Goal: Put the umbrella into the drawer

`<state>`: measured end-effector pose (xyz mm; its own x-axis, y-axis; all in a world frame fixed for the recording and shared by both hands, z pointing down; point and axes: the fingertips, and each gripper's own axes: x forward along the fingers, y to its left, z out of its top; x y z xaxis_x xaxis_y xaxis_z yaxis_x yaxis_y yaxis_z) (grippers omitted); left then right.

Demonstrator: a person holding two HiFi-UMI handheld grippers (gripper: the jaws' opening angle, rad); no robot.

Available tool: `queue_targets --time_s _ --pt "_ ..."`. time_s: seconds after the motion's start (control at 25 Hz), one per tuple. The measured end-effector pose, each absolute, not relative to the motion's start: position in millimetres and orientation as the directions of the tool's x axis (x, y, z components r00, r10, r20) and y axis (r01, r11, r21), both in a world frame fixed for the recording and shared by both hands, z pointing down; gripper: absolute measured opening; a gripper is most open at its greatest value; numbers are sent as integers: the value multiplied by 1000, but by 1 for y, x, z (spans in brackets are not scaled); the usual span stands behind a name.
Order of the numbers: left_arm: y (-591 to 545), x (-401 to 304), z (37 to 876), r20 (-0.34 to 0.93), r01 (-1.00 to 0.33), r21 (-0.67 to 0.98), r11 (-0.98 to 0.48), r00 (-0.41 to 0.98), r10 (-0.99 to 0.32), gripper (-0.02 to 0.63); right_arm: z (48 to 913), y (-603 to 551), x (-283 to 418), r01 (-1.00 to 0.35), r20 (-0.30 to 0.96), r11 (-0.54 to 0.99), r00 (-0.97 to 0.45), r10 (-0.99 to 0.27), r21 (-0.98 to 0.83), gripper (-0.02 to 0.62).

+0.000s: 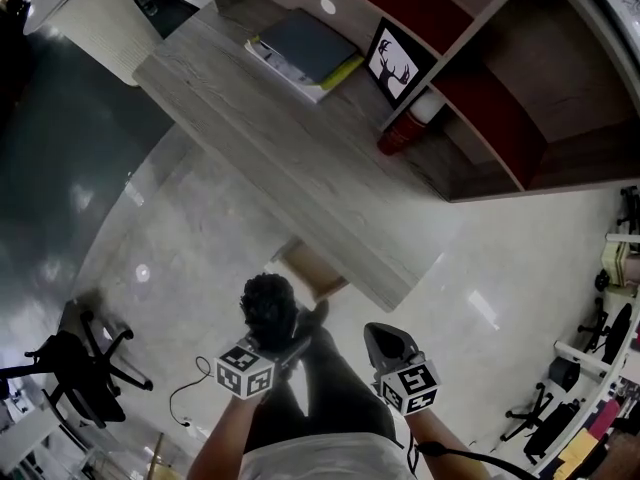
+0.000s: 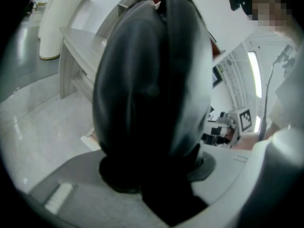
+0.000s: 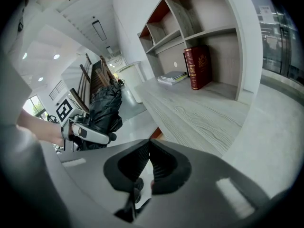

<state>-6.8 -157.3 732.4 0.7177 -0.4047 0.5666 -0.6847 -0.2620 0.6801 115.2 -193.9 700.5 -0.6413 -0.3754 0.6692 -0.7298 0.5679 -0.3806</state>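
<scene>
OK, status: the left gripper (image 1: 280, 343) has its jaws clamped on the folded black umbrella (image 1: 268, 306). The left gripper view is almost filled by fabric, with both pads pressed into the bundle low on its body. I can't tell which end is gripped.

The right gripper (image 3: 148, 151) has its jaws together with nothing between them. It sits off to the right of the left jaws, well apart from the umbrella.

Key geometry:
- The umbrella's long axis runs straight out of the left jaws, up and forward. In the right gripper view it stands tall above them, tilted slightly.
- What looks like the open drawer (image 1: 312, 268) is a brown box poking out under the near edge of the bench (image 1: 300, 158). It lies ahead of and below the left jaws, just past the umbrella's free end in the head view.
- The left hand is clearly the nearer one. The right jaws are further to the side.

My read: we're at the carry/approach stage, nothing is in the drawer yet. The next move probably needs the long axis tipped toward level and lined up with the drawer's length, otherwise the free end catches the bench edge or the drawer front. How far the drawer is pulled out is hard to judge, since most of it is hidden by the bench.
</scene>
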Motion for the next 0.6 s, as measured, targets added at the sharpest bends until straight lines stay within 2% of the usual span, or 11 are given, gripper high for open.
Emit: queue_targets --time_s 0.6 --pt "-163 -8 799 571 -663 709 -239 739 -357 216 762 -190 103 -767 699 509 -607 -378 -391 5"
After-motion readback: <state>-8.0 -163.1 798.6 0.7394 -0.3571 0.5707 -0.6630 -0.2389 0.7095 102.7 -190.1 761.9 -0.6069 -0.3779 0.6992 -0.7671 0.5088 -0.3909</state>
